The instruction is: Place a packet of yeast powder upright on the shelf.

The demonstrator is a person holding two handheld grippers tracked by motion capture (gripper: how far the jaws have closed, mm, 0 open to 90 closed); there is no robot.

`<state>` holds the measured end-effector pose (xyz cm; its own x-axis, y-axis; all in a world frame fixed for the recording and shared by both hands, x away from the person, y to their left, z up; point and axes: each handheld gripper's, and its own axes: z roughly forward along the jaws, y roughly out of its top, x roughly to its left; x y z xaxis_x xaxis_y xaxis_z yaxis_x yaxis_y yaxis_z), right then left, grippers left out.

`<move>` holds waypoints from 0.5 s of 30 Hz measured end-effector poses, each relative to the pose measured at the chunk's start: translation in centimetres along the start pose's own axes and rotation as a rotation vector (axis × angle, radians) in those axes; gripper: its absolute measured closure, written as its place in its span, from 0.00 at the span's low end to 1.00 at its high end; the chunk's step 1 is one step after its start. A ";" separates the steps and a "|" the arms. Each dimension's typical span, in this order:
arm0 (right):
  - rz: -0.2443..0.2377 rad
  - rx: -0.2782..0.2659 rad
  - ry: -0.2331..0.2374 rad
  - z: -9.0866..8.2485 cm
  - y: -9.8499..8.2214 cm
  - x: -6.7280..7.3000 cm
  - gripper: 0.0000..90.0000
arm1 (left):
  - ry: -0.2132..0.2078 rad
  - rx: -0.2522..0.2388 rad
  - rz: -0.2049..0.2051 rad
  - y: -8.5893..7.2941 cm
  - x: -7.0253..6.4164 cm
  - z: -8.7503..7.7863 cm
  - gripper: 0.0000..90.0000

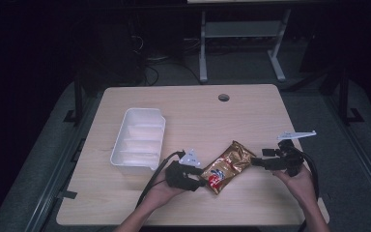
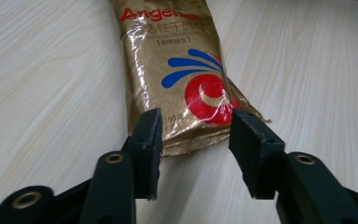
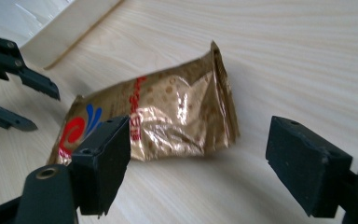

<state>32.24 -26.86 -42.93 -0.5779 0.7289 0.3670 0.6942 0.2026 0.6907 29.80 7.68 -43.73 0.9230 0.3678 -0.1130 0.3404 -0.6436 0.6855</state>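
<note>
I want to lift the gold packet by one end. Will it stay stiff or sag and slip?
The gold packet looks creased and partly slack, so it will probably droop. Its glossy foil may slide in the left tongs, open around its flat sealed edge. It lies flat, so it is unlikely to roll.

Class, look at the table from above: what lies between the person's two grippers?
In the high view, a gold foil packet lies flat on the table between the left gripper and the right gripper, both open, one at each end of it.
</note>
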 end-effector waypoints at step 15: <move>0.013 0.006 0.008 2.2 2.3 -0.7 0.27 | -0.006 0.062 0.016 2.2 0.4 1.2 0.70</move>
<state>35.14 -25.47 -42.96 -0.5722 0.7263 0.3808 0.7043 0.1974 0.6819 31.10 5.63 -43.14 0.9293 0.3532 -0.1074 0.3362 -0.6894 0.6417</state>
